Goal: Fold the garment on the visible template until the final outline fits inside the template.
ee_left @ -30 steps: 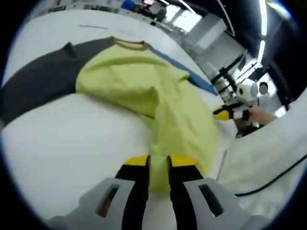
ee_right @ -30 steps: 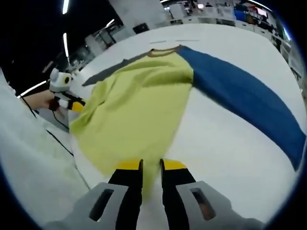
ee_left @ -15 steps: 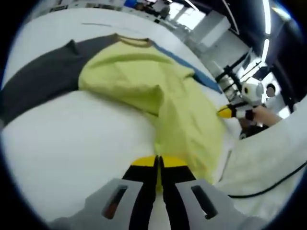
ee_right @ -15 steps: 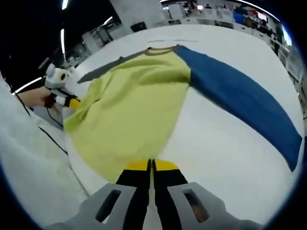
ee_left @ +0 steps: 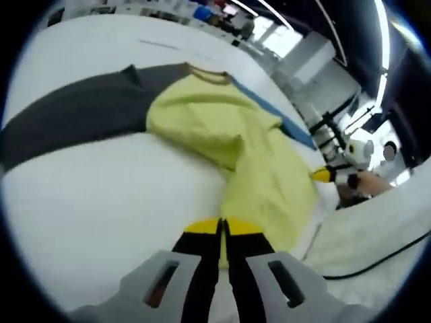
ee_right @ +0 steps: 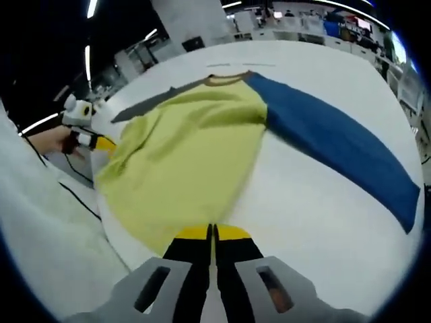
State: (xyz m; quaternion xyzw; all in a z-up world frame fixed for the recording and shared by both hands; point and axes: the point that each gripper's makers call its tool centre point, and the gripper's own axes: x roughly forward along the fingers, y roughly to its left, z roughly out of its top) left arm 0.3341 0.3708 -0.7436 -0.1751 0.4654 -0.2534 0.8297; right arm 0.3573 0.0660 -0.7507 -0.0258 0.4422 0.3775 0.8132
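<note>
Left hand-held gripper (ee_left: 221,229) is clamped tight, yellow tips pressed together on the hem of the garment (ee_left: 249,155) at six o'clock in the left gripper view. Right hand-held gripper (ee_right: 213,234) is clenched too, pinching the opposite corner of that same hem at six o'clock in the right gripper view. So both bottom corners are in hand, and this looks like the opening of a fold, the hem about to be carried up toward the collar (ee_right: 225,79).

The garment lies spread on the white surface (ee_left: 101,195): yellow-green body in the middle, grey sleeve (ee_left: 74,118) running out to nine o'clock in the left gripper view, blue sleeve (ee_right: 337,151) stretching to three o'clock in the right gripper view. The body is rumpled near the shoulder, with a ridge of cloth standing up.

Next move, as I judge it: lift both corners together and level, travel toward twelve o'clock, keep tension even so the ridge flattens. The sleeves still sprawl wide, so they will need folding in as well. I cannot make out the template's outline on the surface.

Beyond, a workshop room with ceiling strip lights (ee_right: 91,8) and benches at the far edge.
</note>
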